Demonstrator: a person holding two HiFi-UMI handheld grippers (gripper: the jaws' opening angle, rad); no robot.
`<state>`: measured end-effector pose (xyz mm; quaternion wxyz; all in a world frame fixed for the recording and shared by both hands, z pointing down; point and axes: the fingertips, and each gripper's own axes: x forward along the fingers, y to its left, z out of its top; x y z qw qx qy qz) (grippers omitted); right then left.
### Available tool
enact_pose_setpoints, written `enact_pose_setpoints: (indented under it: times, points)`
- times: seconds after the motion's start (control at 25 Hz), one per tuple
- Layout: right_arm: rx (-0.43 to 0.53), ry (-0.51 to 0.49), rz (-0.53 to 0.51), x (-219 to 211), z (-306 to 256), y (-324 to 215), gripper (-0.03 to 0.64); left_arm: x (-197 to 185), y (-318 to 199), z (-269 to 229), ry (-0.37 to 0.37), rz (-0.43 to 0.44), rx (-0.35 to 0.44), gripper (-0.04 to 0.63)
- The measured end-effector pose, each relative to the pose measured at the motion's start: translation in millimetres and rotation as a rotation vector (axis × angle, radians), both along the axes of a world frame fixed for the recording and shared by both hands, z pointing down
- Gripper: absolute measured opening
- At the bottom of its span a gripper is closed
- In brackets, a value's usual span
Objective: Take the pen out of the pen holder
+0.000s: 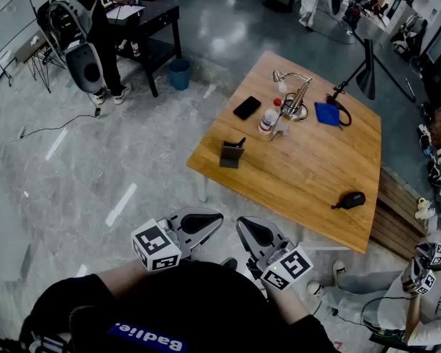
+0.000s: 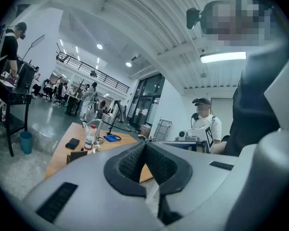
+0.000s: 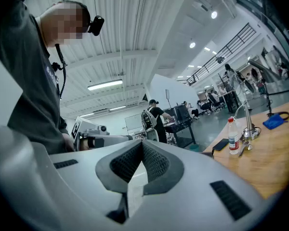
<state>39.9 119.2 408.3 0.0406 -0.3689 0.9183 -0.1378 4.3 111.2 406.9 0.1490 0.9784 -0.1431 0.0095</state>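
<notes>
A dark grey pen holder stands near the left edge of the wooden table, with a black pen sticking up out of it. In the head view my left gripper and right gripper are held close to my body, well short of the table, their tips near each other. In the left gripper view the left gripper is shut with nothing between its pads. The right gripper is likewise shut and empty. The pen holder shows small and far off in the left gripper view.
On the table lie a black phone, a red-capped bottle, a metal stand, a blue cloth and a black object. A black lamp stands behind. People stand at a desk far left and crouch at lower right.
</notes>
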Motion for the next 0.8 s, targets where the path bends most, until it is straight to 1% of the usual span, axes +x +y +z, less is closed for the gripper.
enact_pose_setpoints:
  times: [0.4, 0.64, 0.8]
  points:
    - [-0.01, 0.004, -0.017, 2.3, 1.3, -0.8, 0.005, 1.6, -0.9, 1.3, -0.007, -0.014, -0.007, 0.009]
    - [0.013, -0.033, -0.036, 6.7, -6.3, -3.7, 0.005, 5.1, -6.3, 1.4, -0.013, -0.036, -0.008, 0.009]
    - [0.021, -0.032, -0.065, 10.4, -8.3, -5.3, 0.005, 12.2, -8.5, 0.8, -0.023, -0.051, -0.001, 0.009]
